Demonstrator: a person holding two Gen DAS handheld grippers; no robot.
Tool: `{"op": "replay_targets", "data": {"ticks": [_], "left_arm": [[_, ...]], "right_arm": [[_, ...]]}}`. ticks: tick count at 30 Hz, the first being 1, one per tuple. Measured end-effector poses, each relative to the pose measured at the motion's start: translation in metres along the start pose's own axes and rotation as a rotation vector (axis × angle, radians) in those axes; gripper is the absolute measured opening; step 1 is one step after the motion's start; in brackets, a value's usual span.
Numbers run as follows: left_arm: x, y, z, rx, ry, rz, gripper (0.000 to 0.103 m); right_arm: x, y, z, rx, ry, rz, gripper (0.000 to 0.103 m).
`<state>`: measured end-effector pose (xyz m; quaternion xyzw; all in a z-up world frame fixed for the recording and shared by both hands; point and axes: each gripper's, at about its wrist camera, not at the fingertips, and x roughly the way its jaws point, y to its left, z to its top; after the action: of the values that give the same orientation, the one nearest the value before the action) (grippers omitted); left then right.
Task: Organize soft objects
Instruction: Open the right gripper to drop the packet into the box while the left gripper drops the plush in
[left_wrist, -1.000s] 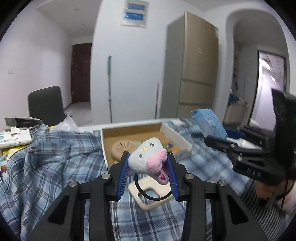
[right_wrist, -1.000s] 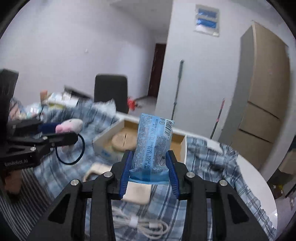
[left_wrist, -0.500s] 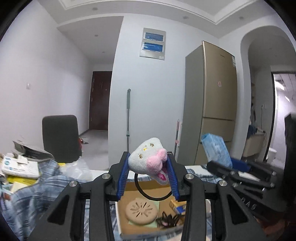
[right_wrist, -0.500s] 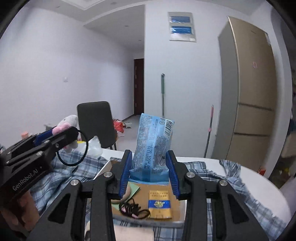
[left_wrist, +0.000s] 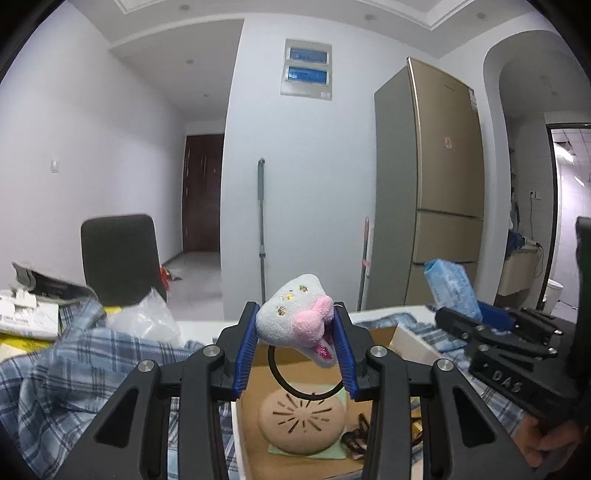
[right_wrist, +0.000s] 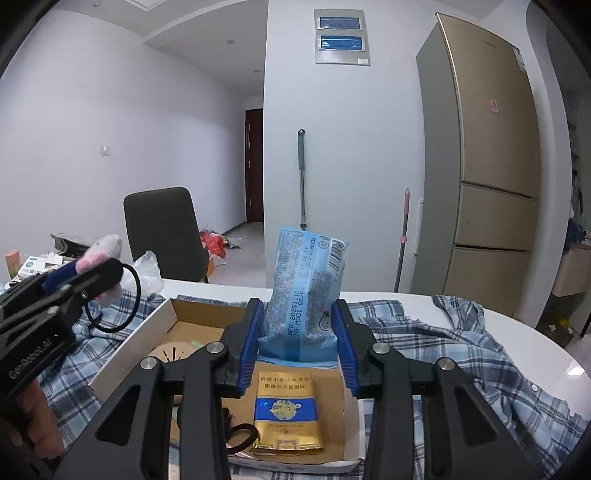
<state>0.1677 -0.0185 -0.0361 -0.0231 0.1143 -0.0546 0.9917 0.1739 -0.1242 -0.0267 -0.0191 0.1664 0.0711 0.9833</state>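
My left gripper (left_wrist: 295, 343) is shut on a grey and pink plush toy (left_wrist: 295, 321) with a black hair tie loop (left_wrist: 303, 391) hanging from it, held above a shallow cardboard box (left_wrist: 384, 336). My right gripper (right_wrist: 297, 339) is shut on a blue tissue packet (right_wrist: 306, 291), held above the same box (right_wrist: 192, 308). The left gripper with the plush (right_wrist: 105, 247) shows at the left of the right wrist view. The right gripper with the packet (left_wrist: 452, 282) shows at the right of the left wrist view.
The box holds a round tan cushion (left_wrist: 301, 421), a gold and blue packet (right_wrist: 284, 410) and black hair ties (right_wrist: 240, 435). It lies on a blue plaid cloth (right_wrist: 461, 354) over a white table (right_wrist: 546, 350). A dark chair (right_wrist: 166, 229) and clutter (left_wrist: 26, 314) stand at left.
Both grippers have lifted and moved forward over the box, each still holding its object. The views first tilted up from the table toward the room, then lowered a little over the box.
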Motion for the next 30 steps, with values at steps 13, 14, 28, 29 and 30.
{"op": "replay_targets", "data": {"ticks": [13, 14, 28, 29, 30], "left_arm": [[0.014, 0.005, -0.012, -0.017, 0.044, 0.037, 0.047], [0.013, 0.006, -0.012, -0.023, 0.043, 0.04, 0.058], [0.0, 0.012, 0.006, -0.085, 0.037, 0.047, 0.089], [-0.006, 0.013, 0.011, -0.099, 0.027, 0.04, 0.089], [-0.012, 0.014, 0.018, -0.105, 0.017, 0.036, 0.089]], "right_arm": [[0.004, 0.002, -0.004, -0.004, 0.021, 0.021, 0.038], [0.004, 0.001, -0.004, -0.005, 0.02, 0.021, 0.039], [-0.004, -0.01, 0.008, 0.052, 0.016, 0.032, 0.059], [-0.01, -0.012, 0.013, 0.058, 0.003, 0.032, 0.059], [-0.016, -0.013, 0.018, 0.056, -0.008, 0.03, 0.059]]}}
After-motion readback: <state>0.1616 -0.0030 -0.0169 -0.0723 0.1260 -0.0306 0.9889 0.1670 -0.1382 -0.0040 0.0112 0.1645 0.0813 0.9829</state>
